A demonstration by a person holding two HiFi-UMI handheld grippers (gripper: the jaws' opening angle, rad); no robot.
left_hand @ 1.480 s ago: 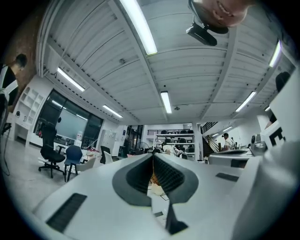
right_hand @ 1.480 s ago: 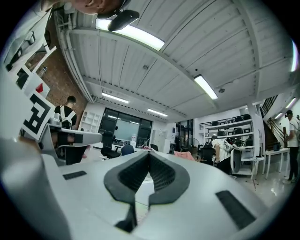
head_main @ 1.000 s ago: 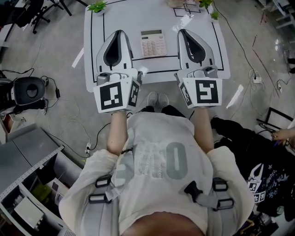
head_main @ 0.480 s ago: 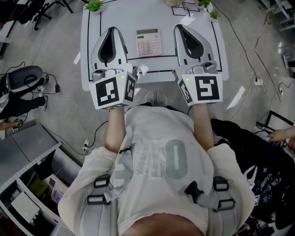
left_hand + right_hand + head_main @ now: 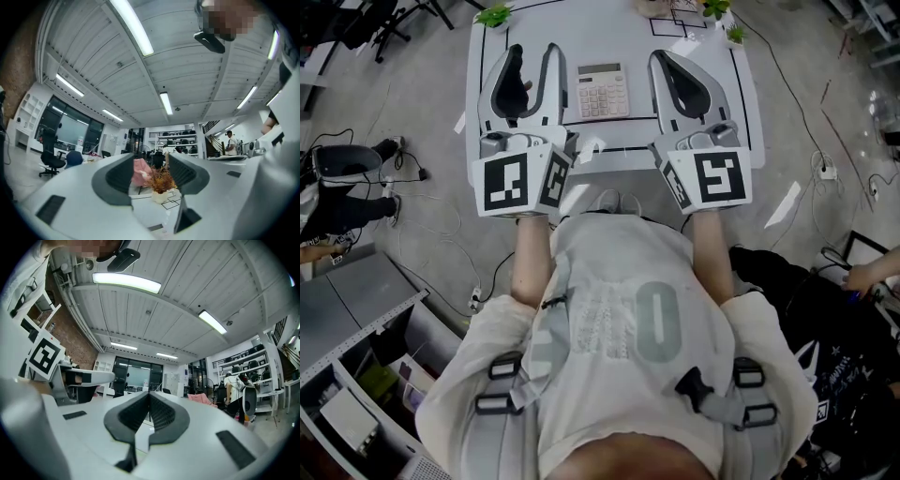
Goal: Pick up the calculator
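Note:
The calculator (image 5: 603, 90), beige with pale keys, lies flat on the white table (image 5: 609, 33) between my two grippers, touched by neither. My left gripper (image 5: 532, 50) hovers over the table to the calculator's left. Its jaws have just been opening, and there is nothing between them. In the left gripper view the left gripper (image 5: 151, 159) shows a gap, with only a potted plant (image 5: 161, 183) far off in it. My right gripper (image 5: 658, 58) hangs to the calculator's right, shut and empty. The right gripper (image 5: 150, 394) has its pads (image 5: 161, 414) pressed together.
Small potted plants (image 5: 497, 13) (image 5: 736, 32) stand at the table's far corners. Black tape lines (image 5: 609, 120) frame the calculator's area. Cables, an office chair (image 5: 337, 169) and shelving (image 5: 356, 412) crowd the floor to the left; a person's hand (image 5: 870, 272) is at the right.
The left gripper's jaws have parted from shut to open, and the gripper has edged up and towards the table's far side. The right gripper stays shut in place.

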